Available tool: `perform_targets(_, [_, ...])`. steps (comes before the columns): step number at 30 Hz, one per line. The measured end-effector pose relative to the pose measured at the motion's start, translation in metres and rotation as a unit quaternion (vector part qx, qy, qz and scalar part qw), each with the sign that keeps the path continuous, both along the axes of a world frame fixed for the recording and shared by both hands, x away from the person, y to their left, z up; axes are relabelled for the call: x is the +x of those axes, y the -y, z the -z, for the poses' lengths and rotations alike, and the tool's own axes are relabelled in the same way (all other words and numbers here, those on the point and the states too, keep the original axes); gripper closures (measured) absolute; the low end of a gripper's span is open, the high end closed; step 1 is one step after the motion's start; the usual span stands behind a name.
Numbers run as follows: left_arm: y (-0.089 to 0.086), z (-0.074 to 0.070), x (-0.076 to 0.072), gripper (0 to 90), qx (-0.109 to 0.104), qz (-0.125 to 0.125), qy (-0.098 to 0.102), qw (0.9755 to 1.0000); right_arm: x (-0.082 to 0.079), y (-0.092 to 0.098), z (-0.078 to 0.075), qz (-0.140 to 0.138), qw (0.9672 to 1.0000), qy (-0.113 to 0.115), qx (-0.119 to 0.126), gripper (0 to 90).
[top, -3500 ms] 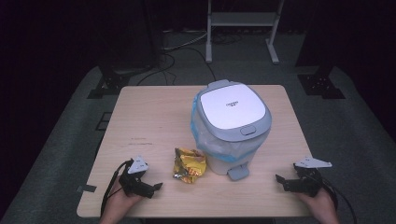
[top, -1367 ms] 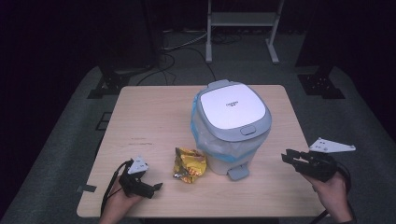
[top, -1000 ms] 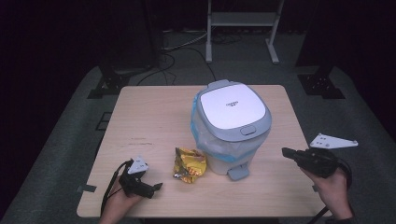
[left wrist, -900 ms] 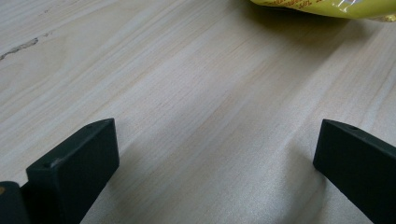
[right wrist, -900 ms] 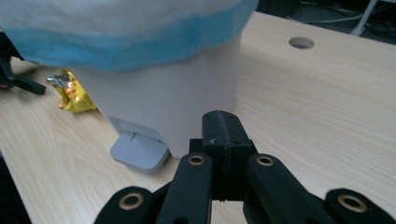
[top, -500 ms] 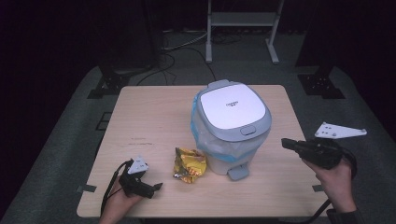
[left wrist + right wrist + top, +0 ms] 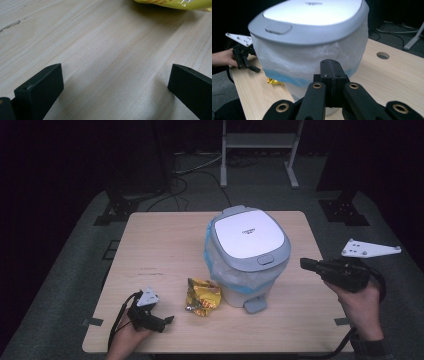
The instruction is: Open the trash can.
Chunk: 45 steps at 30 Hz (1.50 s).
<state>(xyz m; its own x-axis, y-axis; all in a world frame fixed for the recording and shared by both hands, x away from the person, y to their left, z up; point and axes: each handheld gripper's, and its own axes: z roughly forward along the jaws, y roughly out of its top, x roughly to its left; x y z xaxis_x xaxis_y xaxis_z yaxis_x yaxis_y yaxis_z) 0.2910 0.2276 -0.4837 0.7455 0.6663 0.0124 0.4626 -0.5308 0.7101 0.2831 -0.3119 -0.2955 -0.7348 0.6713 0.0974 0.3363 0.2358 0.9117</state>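
Observation:
A small pedal bin (image 7: pixel 247 252) with a grey lid and a clear liner bag stands in the middle of the wooden table (image 7: pixel 160 245). A crumpled yellow snack wrapper (image 7: pixel 202 296) lies just left of its base. My left gripper (image 7: pixel 167 320) rests on the table near the front left corner, pointing at the wrapper. In the left gripper view its jaws stand wide apart over bare wood, so the left gripper (image 7: pixel 115 82) is open, with the wrapper (image 7: pixel 175 3) ahead. My right gripper (image 7: pixel 305 264) hangs raised at the bin's right side, shut and empty. In the right gripper view the right gripper (image 7: pixel 332 67) faces the bin (image 7: pixel 312 37).
The bin's foot pedal (image 7: pixel 255 305) sticks out toward the front edge. A round cable hole (image 7: pixel 383 55) sits in the tabletop beyond the bin. A metal stand (image 7: pixel 257 145), cables and dark tripod legs are on the floor behind the table.
My right gripper has risen from near the table's front right and now points at the bin's side. The left gripper, wrapper and bin have not moved.

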Motion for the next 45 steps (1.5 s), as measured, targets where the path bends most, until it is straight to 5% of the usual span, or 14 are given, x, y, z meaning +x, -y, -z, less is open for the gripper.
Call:
perform_targets(19, [0.0, 0.0, 0.0, 0.0, 0.0, 0.0, 0.0, 1.0, 0.006, -0.026, -0.03, -0.04, 0.9988, 0.022, 0.018, 90.0])
perform_targets(45, [0.0, 0.0, 0.0, 0.0, -0.001, 0.0, 0.001, 1.0, 0.02, -0.067, -0.03, -0.087, 0.9961, 0.013, 0.006, 90.0])
